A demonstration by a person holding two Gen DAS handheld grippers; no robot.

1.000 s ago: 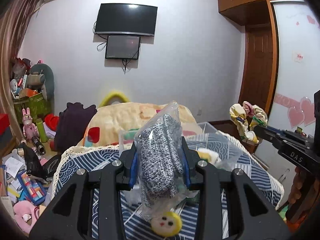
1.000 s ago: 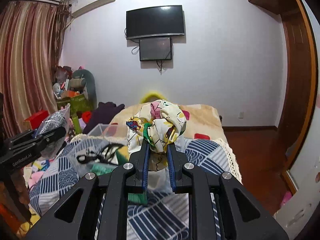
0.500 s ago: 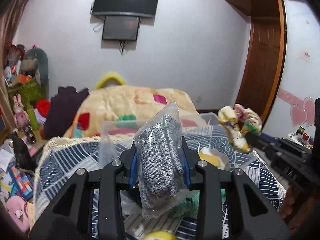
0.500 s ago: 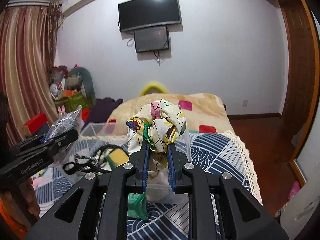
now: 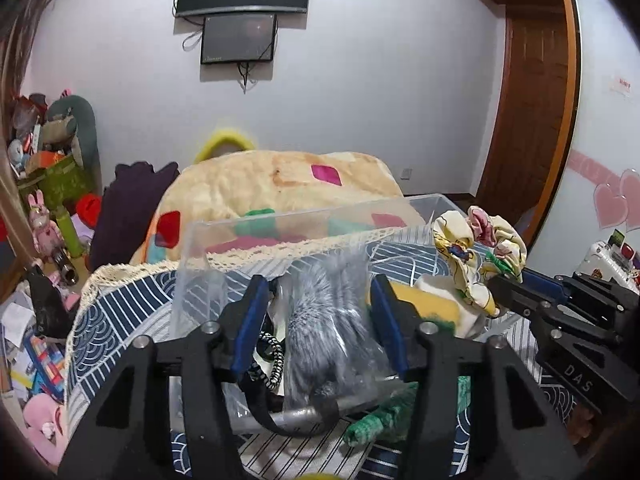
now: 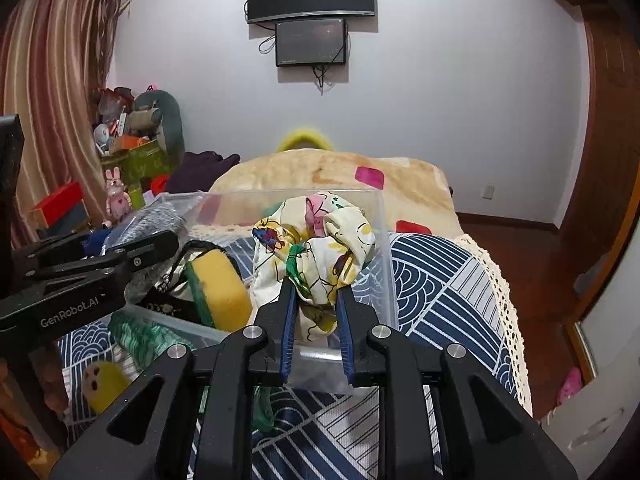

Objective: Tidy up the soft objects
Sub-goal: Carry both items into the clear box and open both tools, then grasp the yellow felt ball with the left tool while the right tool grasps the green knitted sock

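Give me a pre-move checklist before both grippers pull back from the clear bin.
1. Left gripper opened: ok, its jaws stand wide of the bagged grey knit.
2. Bagged knit inside the clear bin: ok.
3. Right gripper released: not ok, it grips the floral cloth bundle.
4. Bundle over the bin: ok.
5. Bag resting settled: cannot tell, blurred.

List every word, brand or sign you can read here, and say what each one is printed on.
"GenRobot.AI": on the side of the left gripper, seen from the right wrist view.
"DAS": on the side of the right gripper, seen from the left wrist view.
Small white sign with red marks on the right-hand wall: too blurred to read.
Boxes and packages piled at the left wall: print too small to read.
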